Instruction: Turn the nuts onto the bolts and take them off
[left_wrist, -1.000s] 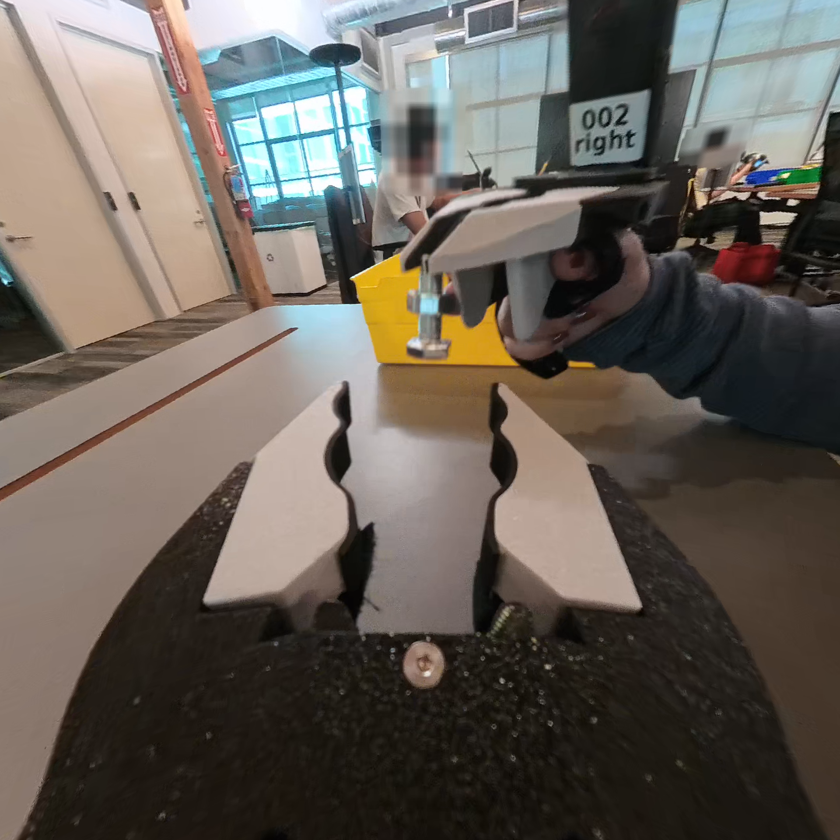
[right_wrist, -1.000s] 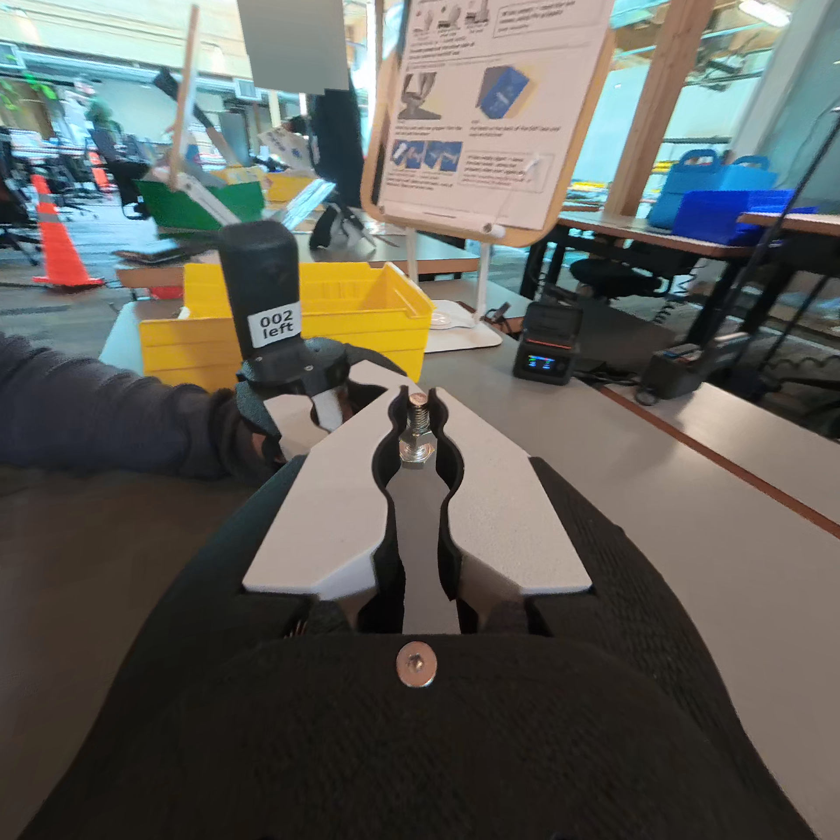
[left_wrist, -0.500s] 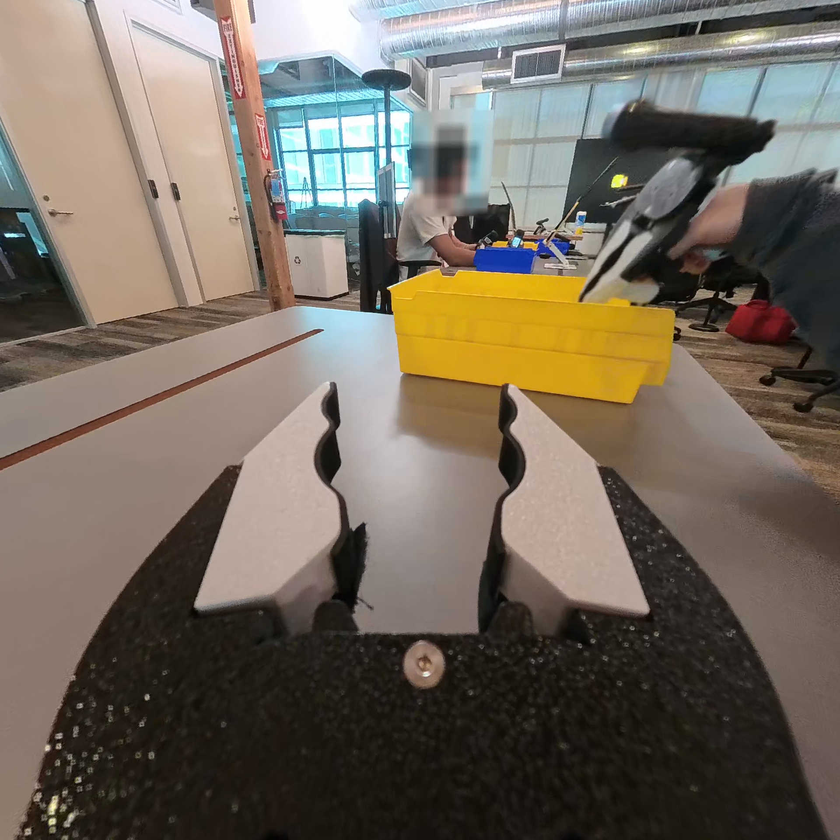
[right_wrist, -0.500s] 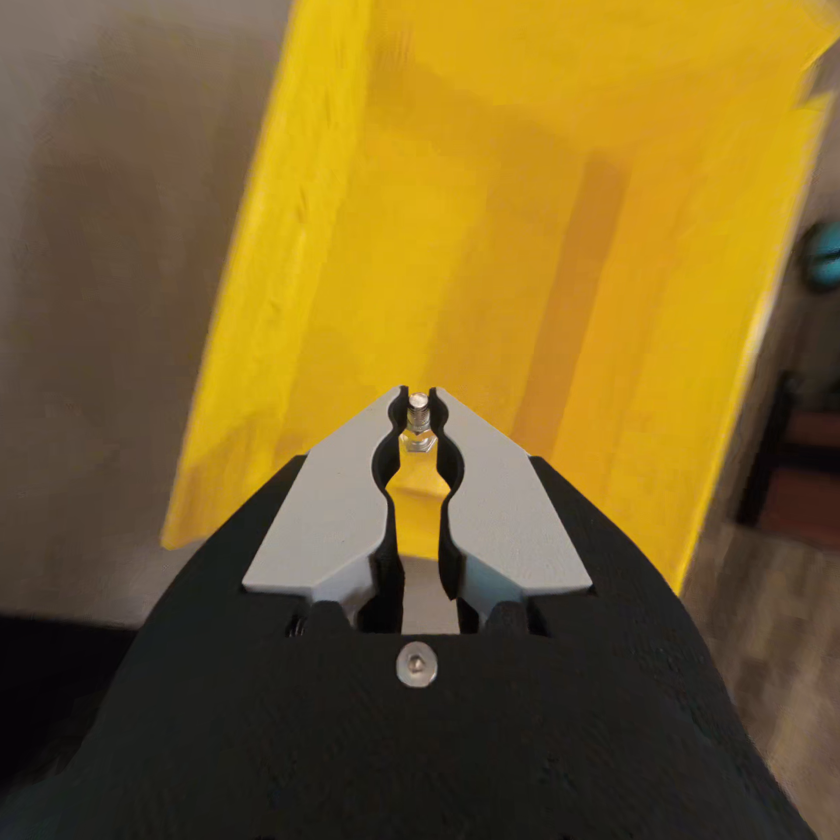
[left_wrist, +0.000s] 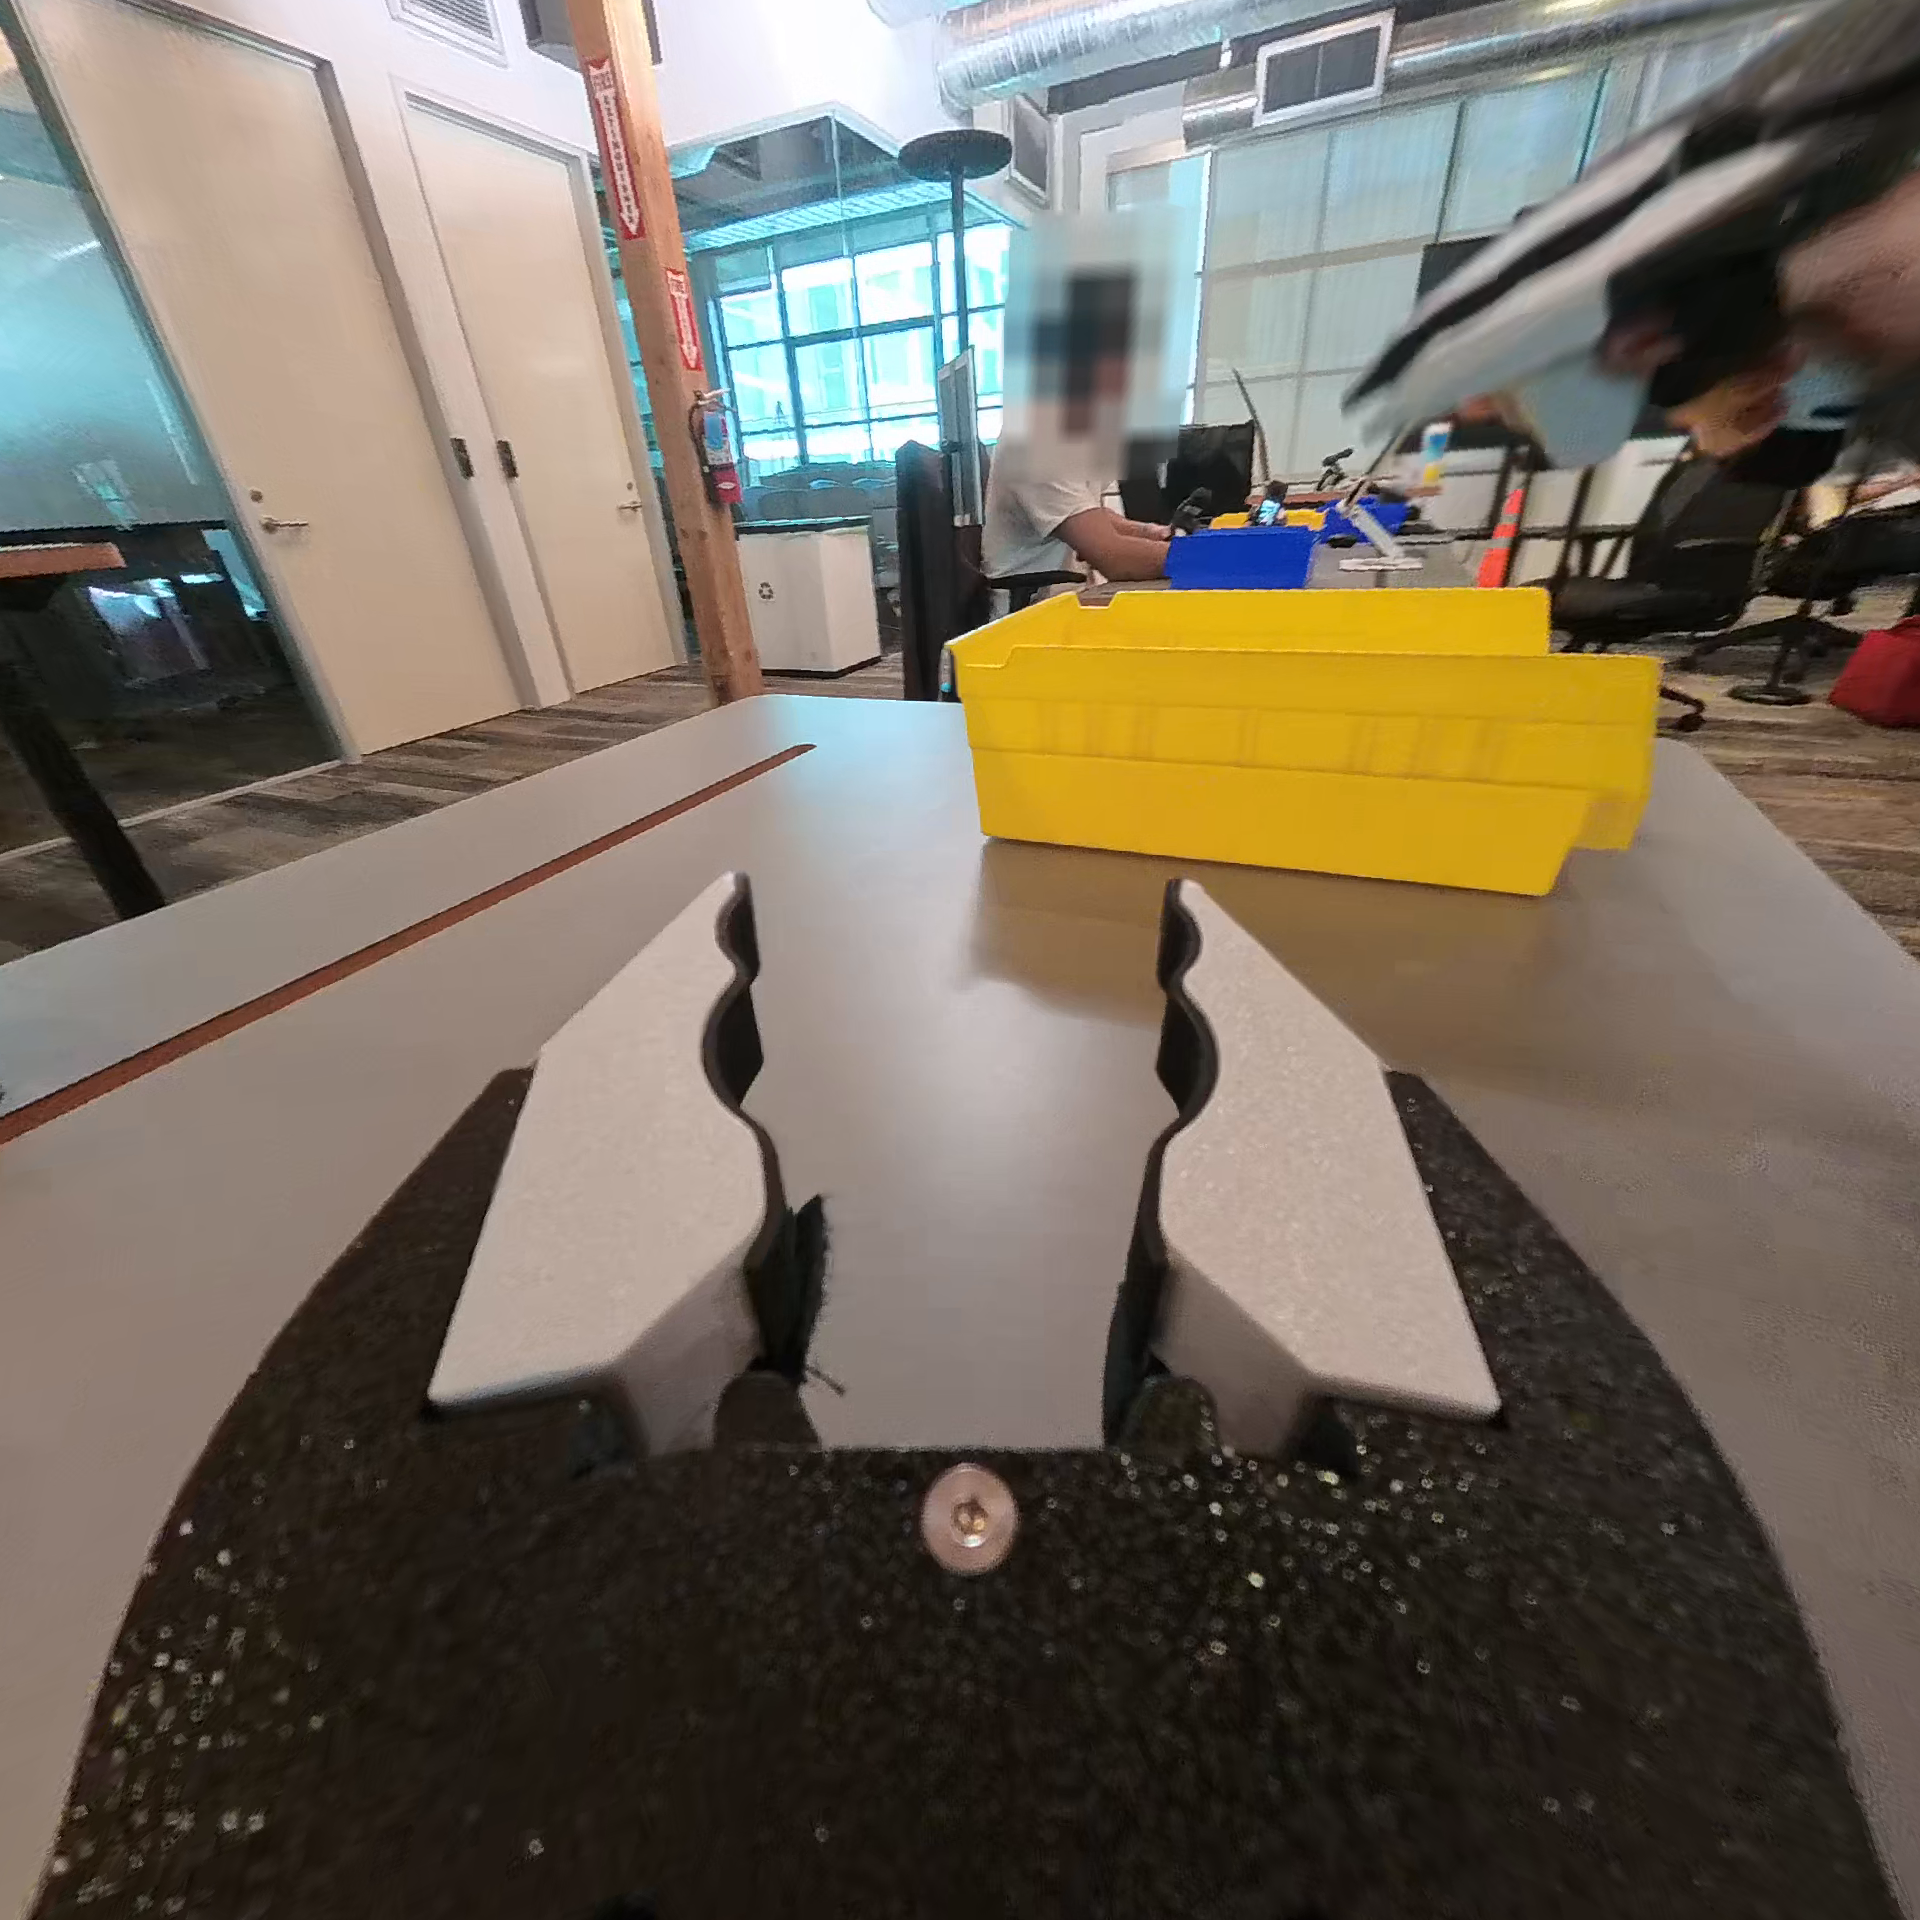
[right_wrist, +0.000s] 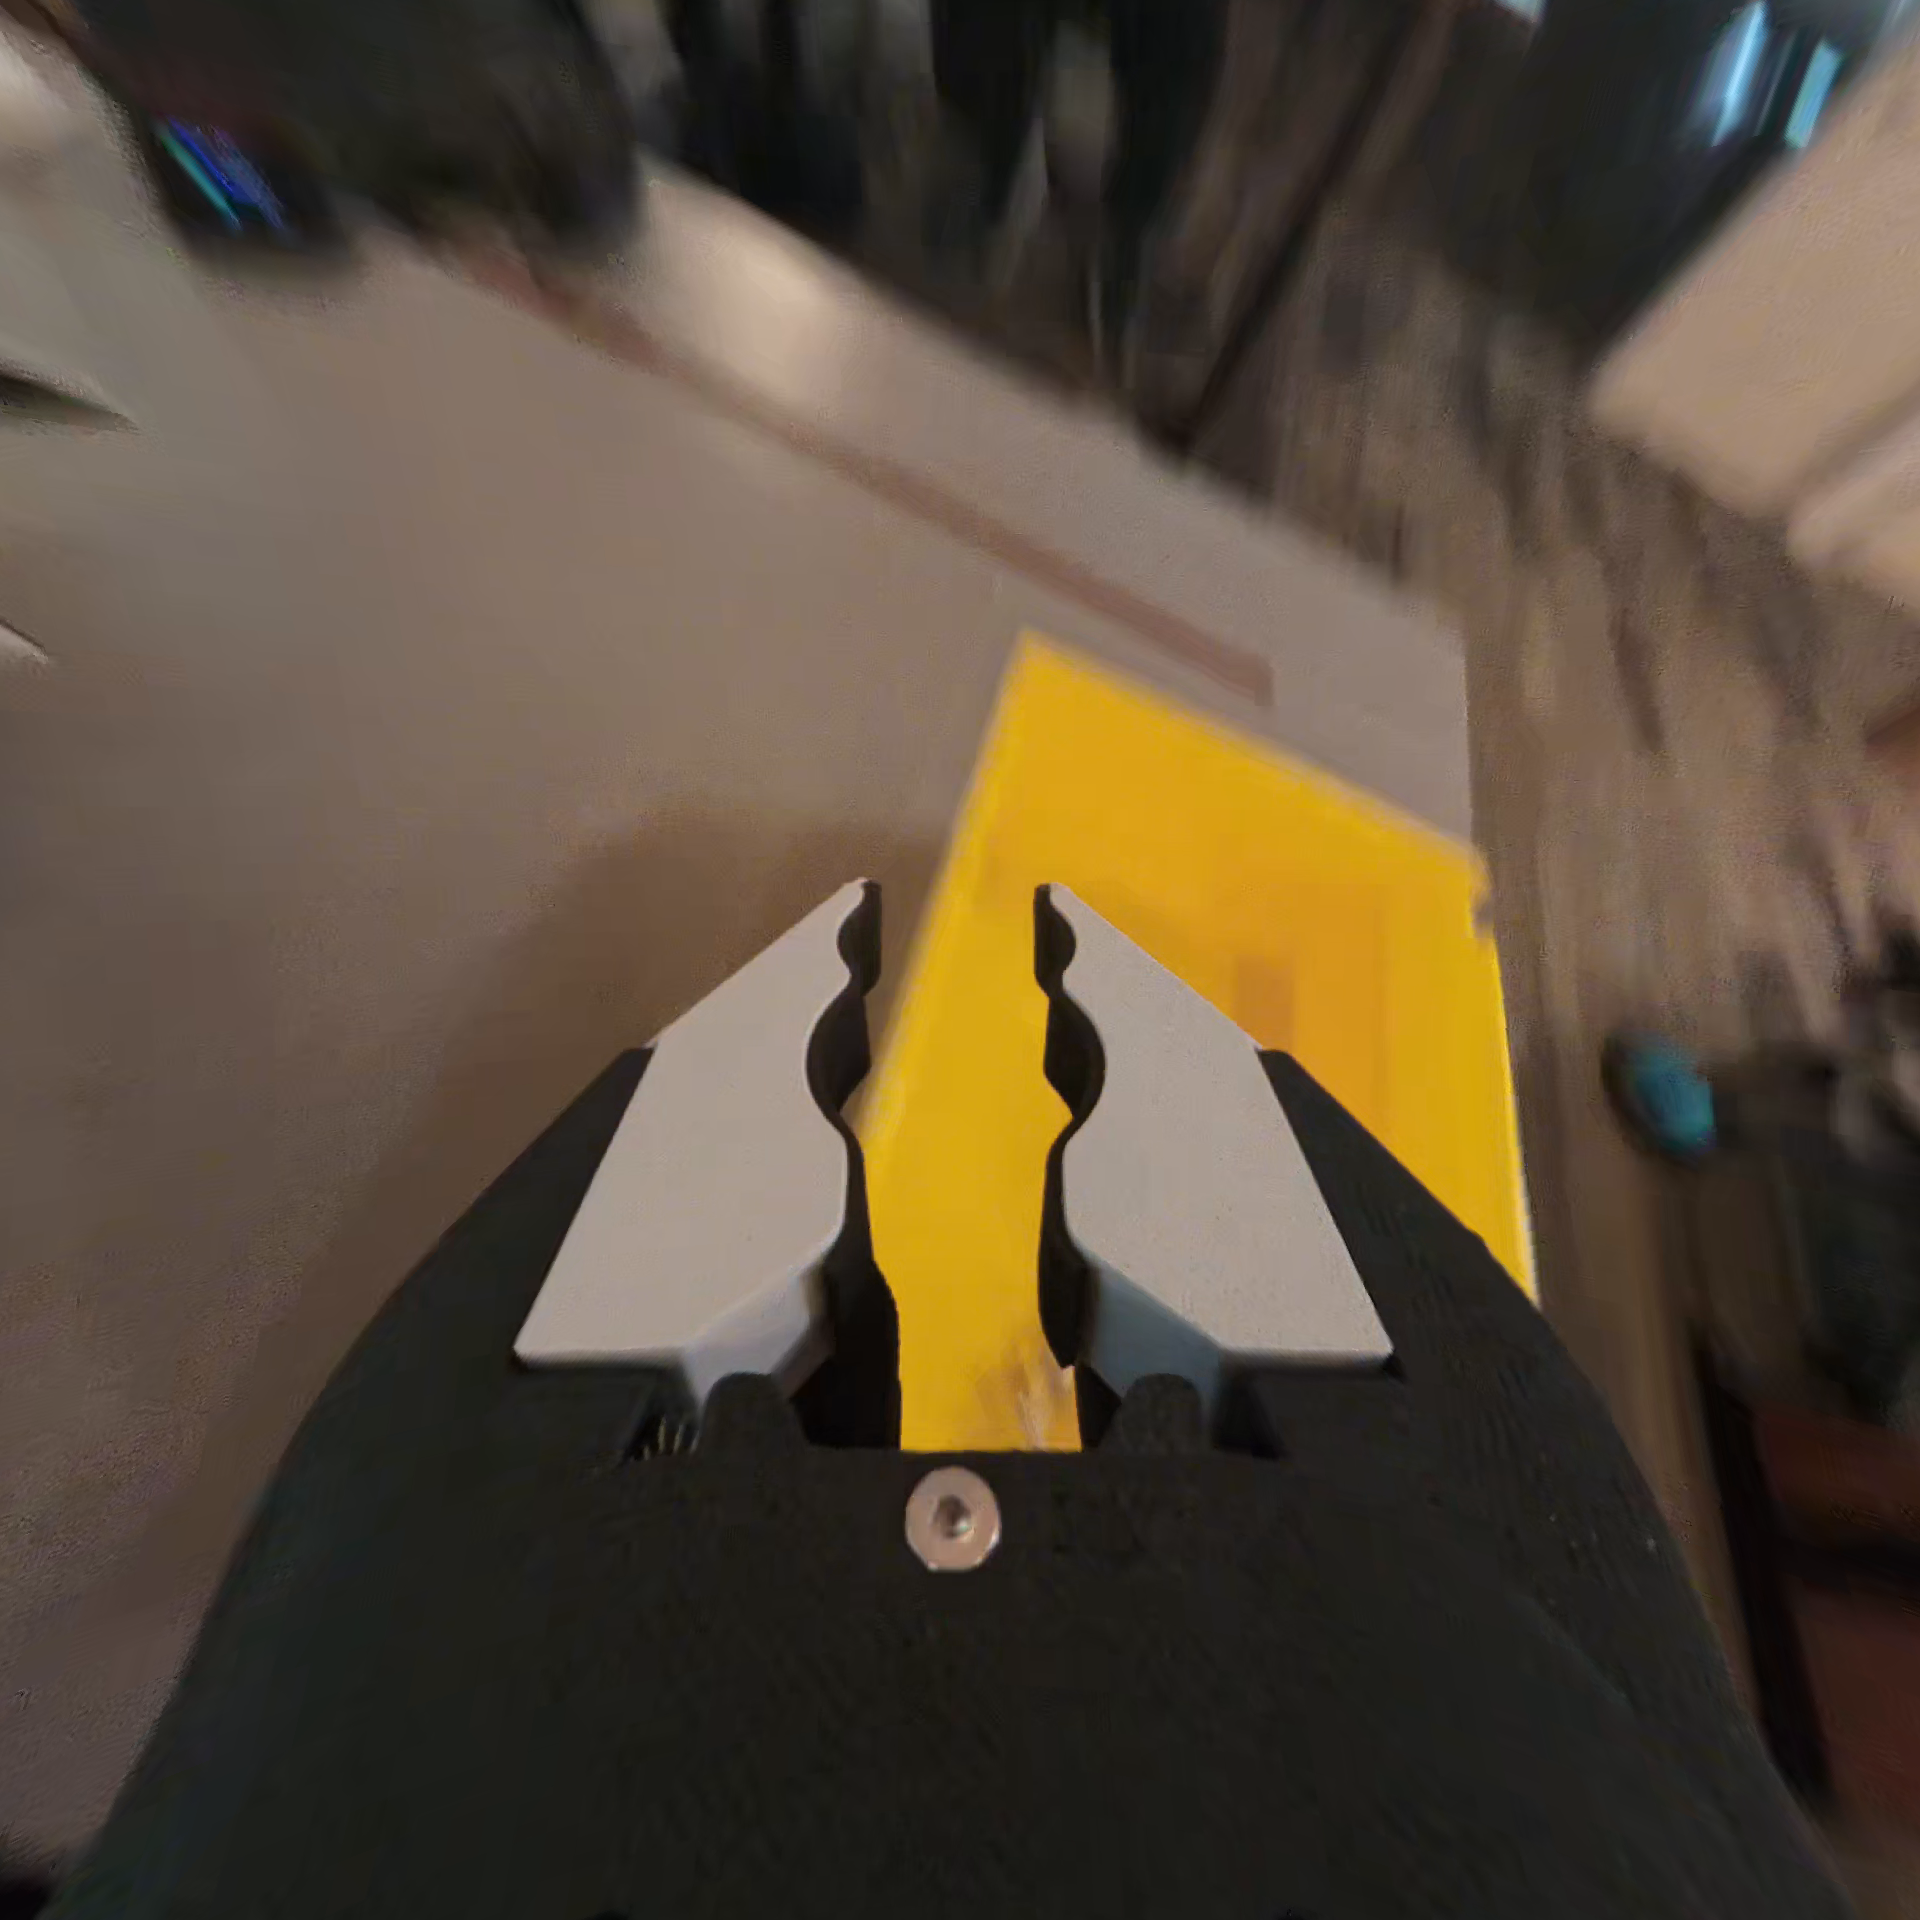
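Left gripper (left_wrist: 956, 914) low over the grey table (left_wrist: 312, 1195), level with it, jaws spread wide, nothing between the grey fingers (left_wrist: 634, 1164), only bare tabletop in the gap. Yellow bin (left_wrist: 1288, 790) on the table at about one o'clock ahead of the left gripper, well apart from its fingertips, long side wall facing the camera, inside hidden from this low angle. Right gripper (left_wrist: 1558, 343) at two o'clock in the left wrist view, blurred, up in the air above the bin's far right end, held by a hand (left_wrist: 1849, 281). Right gripper (right_wrist: 956, 894) in its own view tilted down over the yellow bin (right_wrist: 1351, 883), jaws parted with a clear gap, nothing held; yellow bin floor visible between the fingers (right_wrist: 707, 1164). Heavy blur across the right wrist view; a small pale smear on the bin floor at six o'clock in the gap, too blurred to name. No nut or bolt to be made out clearly in either view. Wooden post (left_wrist: 665, 343) at eleven o'clock behind the table, a seated person (left_wrist: 1039, 509) at twelve o'clock beyond the bin.
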